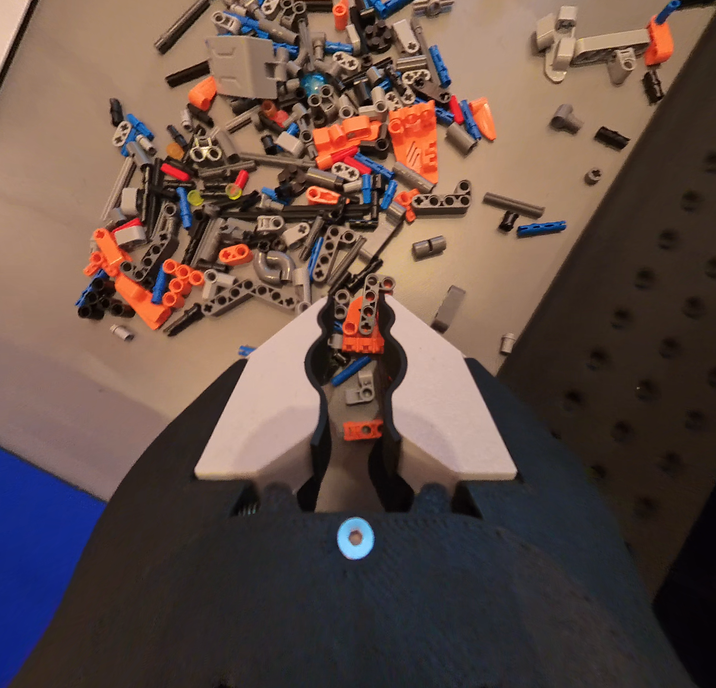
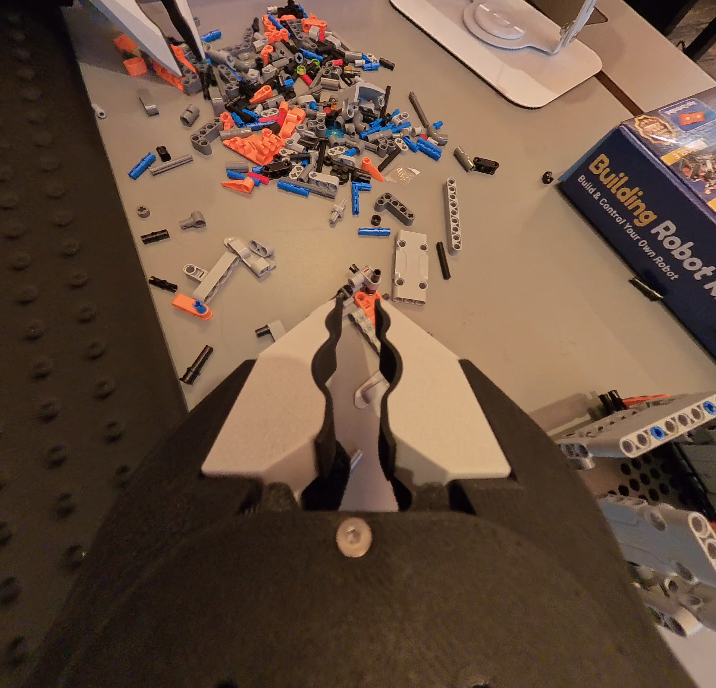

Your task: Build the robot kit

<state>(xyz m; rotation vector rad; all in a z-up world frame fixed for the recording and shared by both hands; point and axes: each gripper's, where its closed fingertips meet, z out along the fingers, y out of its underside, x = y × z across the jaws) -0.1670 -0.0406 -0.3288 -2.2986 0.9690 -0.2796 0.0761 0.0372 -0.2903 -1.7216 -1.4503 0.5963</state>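
the left gripper [image 1: 358, 301] is nearly closed on a small orange-and-grey assembly [image 1: 362, 321] at its tips, with the pile of loose parts [image 1: 271, 146] on the table [image 1: 58, 127] just ahead of it. the right gripper [image 2: 358, 301] is nearly closed around a small grey-and-orange cluster [image 2: 364, 282]; a grey plate [image 2: 410, 266] lies just to its right. both grips look shallow, so a twist might pop the pieces free, and a dropped piece could get lost among similar parts.
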